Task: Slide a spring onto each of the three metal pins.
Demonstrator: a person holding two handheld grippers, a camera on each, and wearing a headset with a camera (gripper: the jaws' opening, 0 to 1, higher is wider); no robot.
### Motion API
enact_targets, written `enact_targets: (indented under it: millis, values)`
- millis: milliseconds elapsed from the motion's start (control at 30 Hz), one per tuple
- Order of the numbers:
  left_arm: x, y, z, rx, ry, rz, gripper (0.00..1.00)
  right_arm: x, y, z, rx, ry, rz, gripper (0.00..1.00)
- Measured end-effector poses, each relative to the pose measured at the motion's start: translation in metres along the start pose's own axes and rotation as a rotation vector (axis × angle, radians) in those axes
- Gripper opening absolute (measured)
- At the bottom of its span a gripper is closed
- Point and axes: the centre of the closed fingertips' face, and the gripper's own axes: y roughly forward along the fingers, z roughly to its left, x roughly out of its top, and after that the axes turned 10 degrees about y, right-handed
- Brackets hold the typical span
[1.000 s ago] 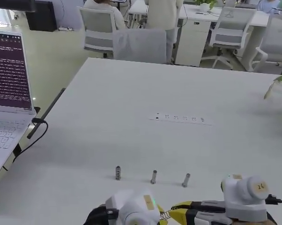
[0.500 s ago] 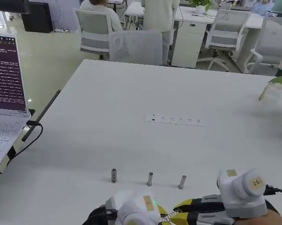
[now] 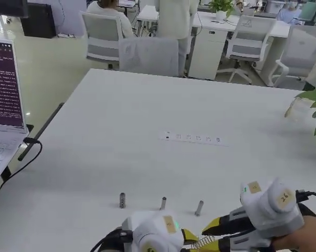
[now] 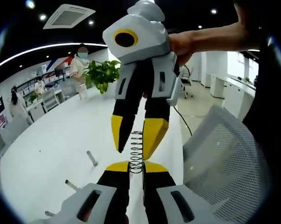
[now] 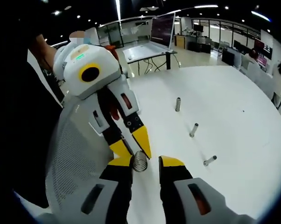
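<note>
Over the near edge of the table (image 3: 147, 115), called, by judgement, for a steady hold near one end of the spring (image 4: 136, 151), bore left free, then a straight descent onto the bare middle pin (image 3: 164, 203) or right pin (image 3: 199, 208); left pin (image 3: 122, 200) seemingly sprung already. Pinched the coil's lower end in the left gripper (image 4: 136, 166), jaws nearly together. Flanked the far end with the right gripper (image 5: 146, 162), jaws spread, one tip seemingly touching.
</note>
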Motion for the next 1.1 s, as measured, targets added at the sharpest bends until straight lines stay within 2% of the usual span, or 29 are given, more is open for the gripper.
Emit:
enact_targets:
  millis: [333,567,633,767,900,1100]
  values:
    - [0.02,0.006,-0.003,-0.035,0.012,-0.053,0.02,-0.002,-0.017,0.007,0.022,-0.131,0.097,0.17]
    - [0.036,0.006,-0.001,-0.044,0.014,-0.109,0.02,-0.002,-0.032,0.015,0.079,-0.262,0.19,0.13]
    - [0.039,0.006,0.0,-0.047,0.013,-0.113,0.02,-0.002,-0.034,0.016,0.085,-0.291,0.205,0.15]
    - [0.042,0.005,0.002,-0.05,0.011,-0.121,0.02,-0.001,-0.035,0.012,0.071,-0.323,0.219,0.11]
    - [0.044,0.003,0.005,-0.045,-0.018,-0.138,0.02,0.002,-0.037,0.013,0.077,-0.344,0.23,0.09]
    - [0.041,0.003,0.001,-0.058,-0.023,-0.135,0.02,-0.001,-0.034,0.015,0.083,-0.374,0.249,0.09]
